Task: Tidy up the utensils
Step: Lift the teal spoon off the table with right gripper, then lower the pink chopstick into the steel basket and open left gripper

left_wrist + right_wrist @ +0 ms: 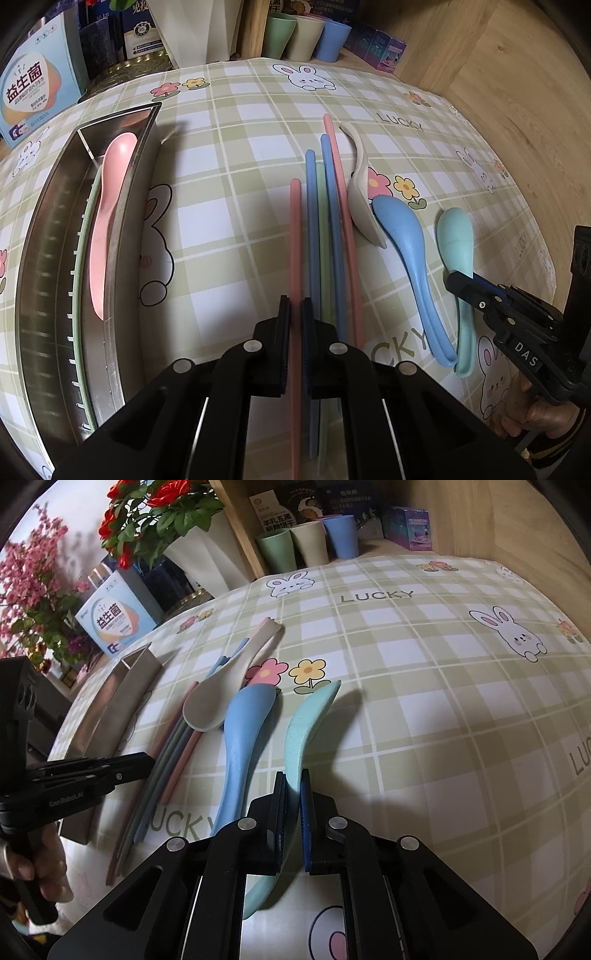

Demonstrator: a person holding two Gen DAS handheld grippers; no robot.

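Note:
My left gripper [295,306] is shut on a pink chopstick [294,240], which runs forward between its pads. Beside it lie blue chopsticks [312,221], a green chopstick [323,240] and another pink chopstick [341,192] on the checked cloth. My right gripper [293,779] is shut on the handle of a teal spoon [310,716], tilted on edge; it also shows in the left wrist view [456,240]. A blue spoon [243,716] and a beige spoon [221,698] lie to its left. A steel tray [48,240] at the left holds a pink spoon [110,206] and a green chopstick [83,236].
Three cups [308,542] stand at the back by a wooden shelf. A white vase with red flowers [199,554] and a printed box [116,622] stand at the back left. A wooden wall [517,92] runs along the right. The left gripper [88,771] shows near the tray.

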